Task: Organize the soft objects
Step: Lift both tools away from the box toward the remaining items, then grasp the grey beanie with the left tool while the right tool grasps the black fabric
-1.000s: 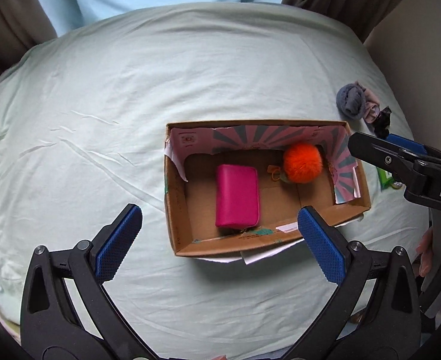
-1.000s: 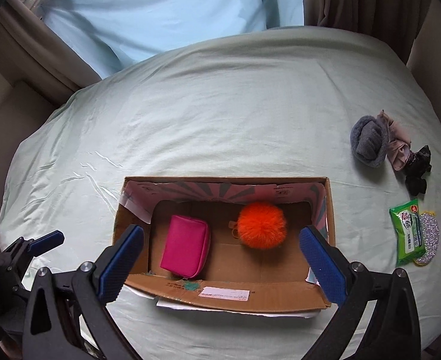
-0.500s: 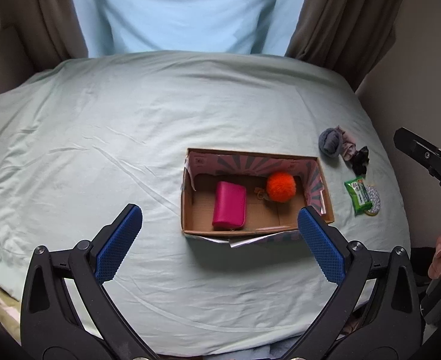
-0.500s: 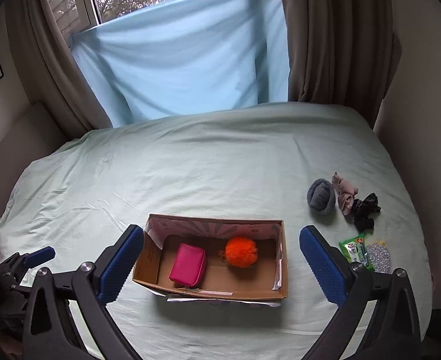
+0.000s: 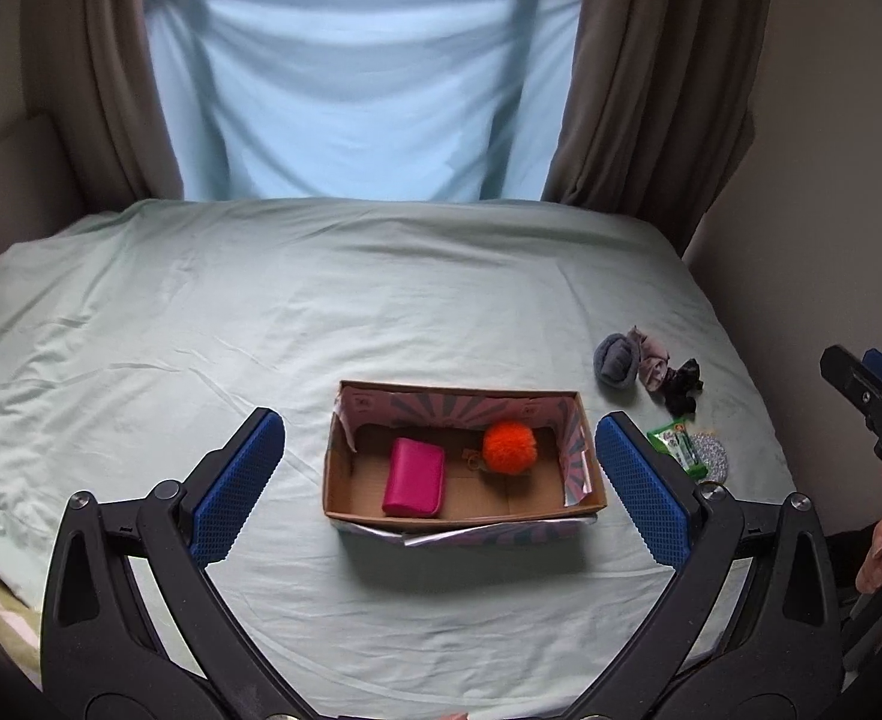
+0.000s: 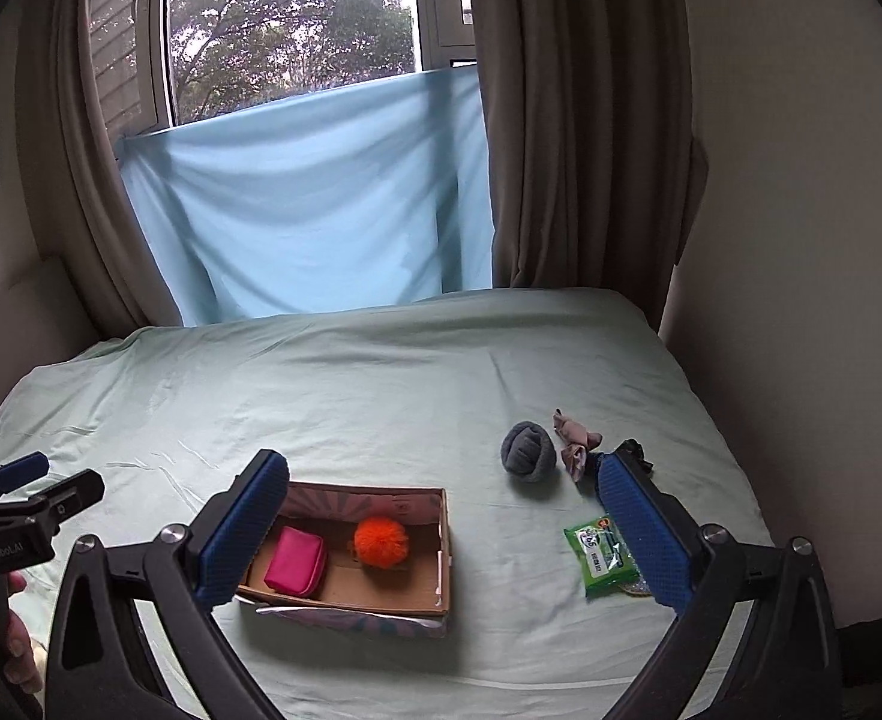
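Observation:
An open cardboard box (image 5: 582,495) (image 6: 444,552) sits on the bed near the front edge. It holds a pink pouch (image 5: 414,485) (image 6: 295,560) and an orange pom-pom (image 5: 509,447) (image 6: 381,542). To its right lie a grey rolled sock (image 5: 616,360) (image 6: 528,451), a beige cloth (image 5: 652,358) (image 6: 573,435), a black item (image 5: 684,385) (image 6: 636,451), a green tissue pack (image 5: 678,450) (image 6: 603,553) and a silver glittery pad (image 5: 711,462). My left gripper (image 5: 439,486) and right gripper (image 6: 444,531) are open and empty, held high and back from the box.
The pale green bed sheet (image 5: 261,312) spreads wide to the left and behind the box. A blue cloth (image 6: 309,210) hangs over the window between brown curtains (image 6: 585,120). A wall (image 5: 831,180) runs along the bed's right side.
Both grippers have pulled back and up from the box, so it looks smaller and the window and curtains have come into view. Both stay open and empty.

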{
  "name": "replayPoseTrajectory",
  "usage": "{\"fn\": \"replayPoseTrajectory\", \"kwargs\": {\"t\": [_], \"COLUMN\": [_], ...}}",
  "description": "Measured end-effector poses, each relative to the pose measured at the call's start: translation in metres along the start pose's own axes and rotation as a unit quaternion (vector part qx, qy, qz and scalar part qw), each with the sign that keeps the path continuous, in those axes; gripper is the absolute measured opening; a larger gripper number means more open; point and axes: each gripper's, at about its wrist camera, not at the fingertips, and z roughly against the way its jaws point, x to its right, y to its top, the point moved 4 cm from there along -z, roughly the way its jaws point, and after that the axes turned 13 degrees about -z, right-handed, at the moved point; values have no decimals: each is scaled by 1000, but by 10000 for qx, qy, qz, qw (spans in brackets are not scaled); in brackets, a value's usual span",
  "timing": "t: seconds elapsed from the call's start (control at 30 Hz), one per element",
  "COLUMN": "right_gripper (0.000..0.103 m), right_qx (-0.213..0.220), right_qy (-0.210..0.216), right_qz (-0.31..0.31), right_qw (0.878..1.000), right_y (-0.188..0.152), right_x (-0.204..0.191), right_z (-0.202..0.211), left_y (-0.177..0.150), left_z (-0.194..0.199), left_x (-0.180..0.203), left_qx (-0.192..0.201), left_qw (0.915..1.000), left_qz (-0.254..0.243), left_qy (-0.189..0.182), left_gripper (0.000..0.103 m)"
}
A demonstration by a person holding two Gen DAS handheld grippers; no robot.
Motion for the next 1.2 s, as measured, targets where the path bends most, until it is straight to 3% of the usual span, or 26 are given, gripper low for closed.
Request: {"fn": "replayPoseTrajectory", "kwargs": {"t": [0.27,0.37,0.57,0.9,1.2], "right_gripper": [103,103,103,103,103], "right_qx": [-165,-240,-429,-749,-887], "right_qy": [-21,-40,148,152,-39], "right_qz": [-77,-12,127,62,-329], "right_qw": [9998,9997,9989,9971,9955], "right_y": [6,10,20,28,14], "right_x": [77,108,163,235,275], "right_z": [-1,-8,-30,-96,-165], "left_y": [22,32,50,89,102], "left_z": [-1,-10,-38,-111,-222], "left_x": [81,120,186,262,303], "left_qx": [53,-2,-72,-147,-589], "left_qw": [9999,9997,9999,9987,9919], "left_qz": [-36,-223,-126,-476,-1111], "left_qy": [-160,-103,-79,-70,-207], "left_gripper": [103,103,103,103,103]}}
